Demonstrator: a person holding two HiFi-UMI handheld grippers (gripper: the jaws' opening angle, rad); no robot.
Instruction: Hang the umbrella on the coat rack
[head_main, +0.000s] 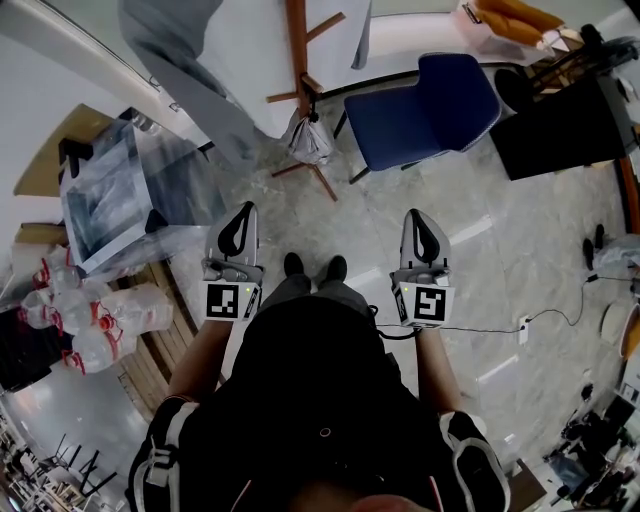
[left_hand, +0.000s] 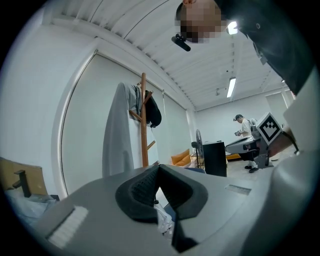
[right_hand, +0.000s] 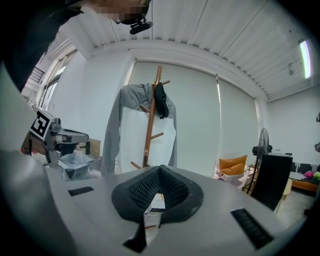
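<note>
The wooden coat rack (head_main: 297, 60) stands ahead of me, with a grey coat (head_main: 190, 70) draped on it. In the left gripper view the coat rack (left_hand: 144, 125) also carries a dark item (left_hand: 153, 113). A pale crumpled bundle (head_main: 308, 138), perhaps the folded umbrella, sits low against the rack's foot; the same bundle (left_hand: 162, 222) shows through the left jaws' gap. My left gripper (head_main: 240, 215) and right gripper (head_main: 420, 222) are held out side by side, well short of the rack. Both are shut, tips touching, with nothing between them (left_hand: 159, 165) (right_hand: 160, 167).
A blue chair (head_main: 425, 105) stands right of the rack, a black cabinet (head_main: 560, 125) farther right. At left is a table (head_main: 30, 165) with plastic-wrapped goods (head_main: 110, 190) and a pack of water bottles (head_main: 90, 315). A cable and power strip (head_main: 522, 328) lie on the floor. Another person (left_hand: 243, 127) stands far off.
</note>
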